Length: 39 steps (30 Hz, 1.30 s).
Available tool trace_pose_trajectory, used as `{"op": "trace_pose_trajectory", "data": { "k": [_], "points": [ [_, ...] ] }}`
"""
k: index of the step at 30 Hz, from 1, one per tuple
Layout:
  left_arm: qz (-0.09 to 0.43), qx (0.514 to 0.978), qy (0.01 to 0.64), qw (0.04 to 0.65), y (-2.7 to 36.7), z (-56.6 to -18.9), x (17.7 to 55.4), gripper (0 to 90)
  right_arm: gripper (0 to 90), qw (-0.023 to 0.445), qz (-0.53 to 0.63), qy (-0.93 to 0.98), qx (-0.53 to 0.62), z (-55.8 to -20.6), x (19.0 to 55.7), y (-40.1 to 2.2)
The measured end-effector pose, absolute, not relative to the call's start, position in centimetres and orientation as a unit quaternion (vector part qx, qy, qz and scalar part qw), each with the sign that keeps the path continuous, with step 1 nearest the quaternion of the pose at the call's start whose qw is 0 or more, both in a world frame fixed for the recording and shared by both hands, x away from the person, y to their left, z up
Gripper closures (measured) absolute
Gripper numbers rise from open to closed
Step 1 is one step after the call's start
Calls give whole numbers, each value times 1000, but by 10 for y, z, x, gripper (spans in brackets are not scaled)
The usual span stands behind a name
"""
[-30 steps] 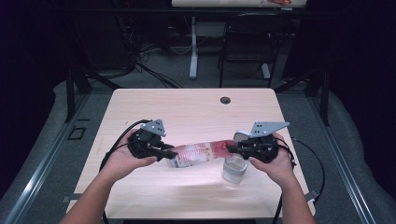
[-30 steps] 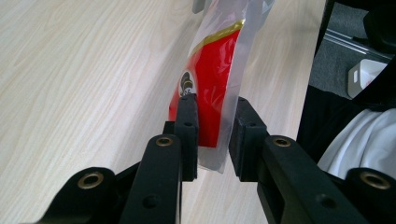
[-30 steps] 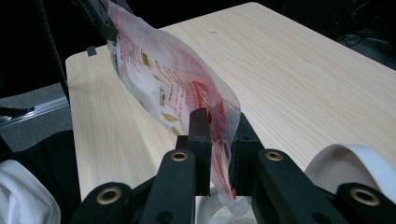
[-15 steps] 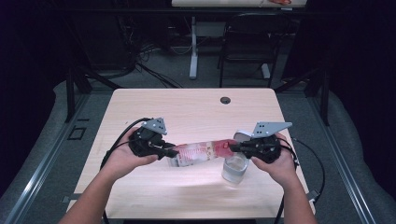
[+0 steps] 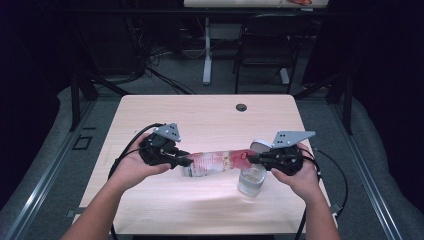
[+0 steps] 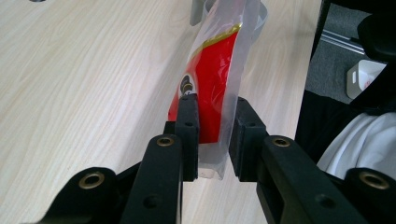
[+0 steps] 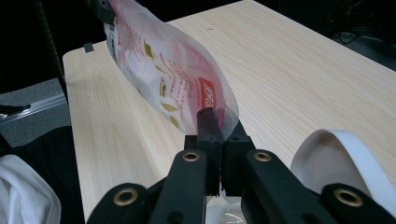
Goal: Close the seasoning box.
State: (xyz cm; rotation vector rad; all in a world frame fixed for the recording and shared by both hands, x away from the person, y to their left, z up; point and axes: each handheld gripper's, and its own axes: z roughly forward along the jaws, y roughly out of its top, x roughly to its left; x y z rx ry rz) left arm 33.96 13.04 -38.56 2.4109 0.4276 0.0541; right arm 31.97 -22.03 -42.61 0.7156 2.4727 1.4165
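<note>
We hold a red-and-clear plastic pouch (image 5: 215, 162) stretched above the counter (image 5: 210, 115): left gripper (image 5: 186, 161) fingers clamp one end, right gripper (image 5: 250, 159) fingers have just closed tight on the other, above a clear cup (image 5: 251, 181).

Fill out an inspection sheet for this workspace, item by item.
Surface: pale wooden table, with a round cable hole near its far edge.
Job's things: a clear plastic packet with red print, held level between both hands above the table; a clear cup stands under its right end, a white lid beside it.
Clutter: nothing seen.
Grippers: left hand-held gripper has the packet's end between its jaws; right hand-held gripper has just closed and pinches the other end.
Cables: a black cable loops from the left one, another from the right.
Surroundings: grey floor, a chair and another table's leg beyond.
</note>
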Motion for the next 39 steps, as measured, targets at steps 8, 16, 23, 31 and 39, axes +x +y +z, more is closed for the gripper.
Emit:
{"op": "trace_pose_trajectory", "data": {
  "k": [8, 16, 23, 31, 39],
  "points": [
    [23, 929, 162, 333, 127, -381, 340, 767, 892, 100, 478, 838, 242, -426, 320, -222],
    [24, 931, 161, 327, 126, -379, 339, 773, 892, 98, 479, 838, 243, -427, 320, -223],
    [25, 934, 161, 319, 124, -377, 340, 779, 892, 97, 479, 838, 243, -427, 321, -223],
    [25, 935, 160, 314, 123, -375, 340, 783, 892, 96, 480, 837, 243, -427, 321, -223],
    [30, 938, 157, 308, 120, -372, 341, 782, 891, 95, 480, 837, 244, -428, 322, -225]
  ]
}}
